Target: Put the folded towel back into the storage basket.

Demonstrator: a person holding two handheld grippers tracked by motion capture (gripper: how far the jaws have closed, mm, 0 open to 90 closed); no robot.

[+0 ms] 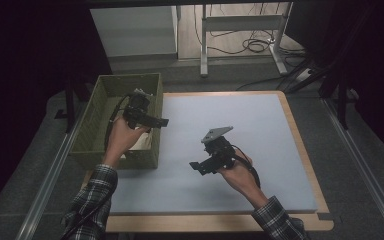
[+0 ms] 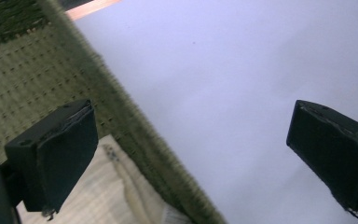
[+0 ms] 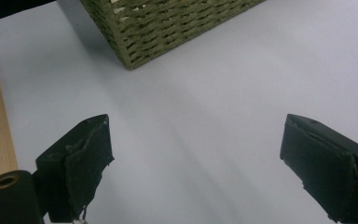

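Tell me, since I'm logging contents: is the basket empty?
Not empty. Pale cloth lies inside the basket, seen beside the left gripper, whose jaws stand open over the rim.

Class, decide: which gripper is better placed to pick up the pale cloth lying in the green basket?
Left. The left gripper hangs open over the basket rim, the cloth beneath one jaw; the right gripper hovers apart.

dim room | mat evenly lit | soft shadows | close jaws blurred

Green woven basket (image 1: 94, 119), rectangular, upright at counter's left edge, partly overhanging the pale mat. Inside: cream cloth-like item (image 2: 98, 196), lying flat against the near-right wall; exact kind unclear.
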